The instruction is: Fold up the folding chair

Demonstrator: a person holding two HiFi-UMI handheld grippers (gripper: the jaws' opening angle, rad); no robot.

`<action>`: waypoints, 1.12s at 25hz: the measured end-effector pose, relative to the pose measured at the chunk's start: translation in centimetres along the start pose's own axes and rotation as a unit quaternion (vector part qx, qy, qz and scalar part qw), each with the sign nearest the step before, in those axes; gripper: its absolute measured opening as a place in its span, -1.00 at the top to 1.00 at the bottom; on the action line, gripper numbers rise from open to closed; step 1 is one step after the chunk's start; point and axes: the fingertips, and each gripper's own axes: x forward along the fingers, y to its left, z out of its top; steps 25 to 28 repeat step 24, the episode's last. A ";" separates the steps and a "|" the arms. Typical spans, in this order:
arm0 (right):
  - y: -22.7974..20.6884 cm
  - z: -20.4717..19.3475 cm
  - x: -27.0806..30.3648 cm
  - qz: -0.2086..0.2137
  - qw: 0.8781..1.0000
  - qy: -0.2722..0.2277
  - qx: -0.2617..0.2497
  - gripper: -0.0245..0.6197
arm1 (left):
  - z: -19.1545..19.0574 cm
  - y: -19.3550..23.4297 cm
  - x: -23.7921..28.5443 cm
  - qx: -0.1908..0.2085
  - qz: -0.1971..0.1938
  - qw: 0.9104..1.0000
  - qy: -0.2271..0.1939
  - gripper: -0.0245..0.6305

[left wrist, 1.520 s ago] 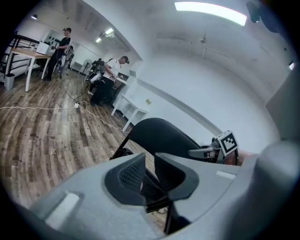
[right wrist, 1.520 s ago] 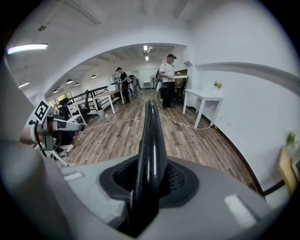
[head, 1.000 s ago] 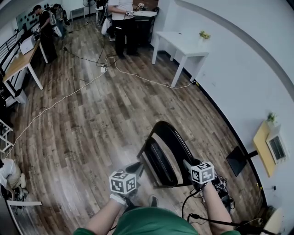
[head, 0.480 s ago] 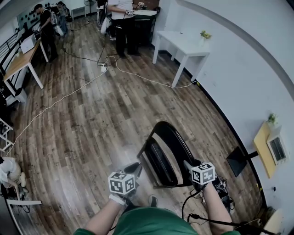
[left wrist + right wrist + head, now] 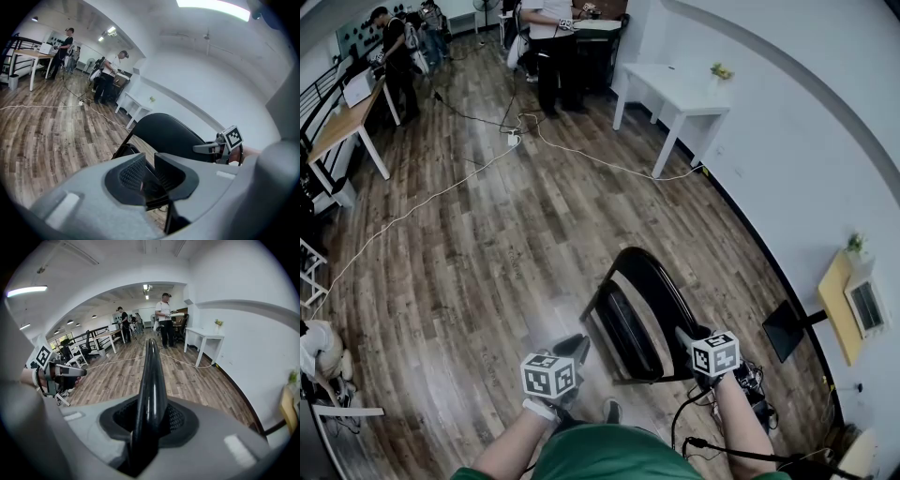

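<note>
1. The folding chair (image 5: pixel 661 291) stands on the wooden floor (image 5: pixel 487 253), close in front of the person and not far from the white wall (image 5: pixel 787 141).
2. The right gripper (image 5: pixel 149 420) is clamped on the rim of the chair's black backrest (image 5: pixel 152 366).
3. The left gripper (image 5: pixel 146 176) has its jaws nearly together, pinching a dark bar of the chair's frame by the seat.
4. Further off, a white surface (image 5: pixel 675 94) stands along the wall.

At the far left, the rear person (image 5: pixel 432 16) has walked farther off, beyond the person in black (image 5: pixel 392 49) by the wooden table (image 5: pixel 337 129).
</note>
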 end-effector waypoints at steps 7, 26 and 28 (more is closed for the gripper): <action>0.0 0.0 0.0 0.002 1.000 0.000 0.001 0.60 | -0.6 0.1 -0.2 -0.004 0.004 1.000 0.004 0.73; -0.7 -0.1 0.1 -0.001 1.000 0.003 0.000 0.60 | -1.2 0.3 0.3 -0.009 0.010 1.000 0.011 0.73; -0.7 -0.1 0.1 -0.001 1.000 0.003 0.000 0.60 | -1.2 0.3 0.3 -0.009 0.010 1.000 0.011 0.73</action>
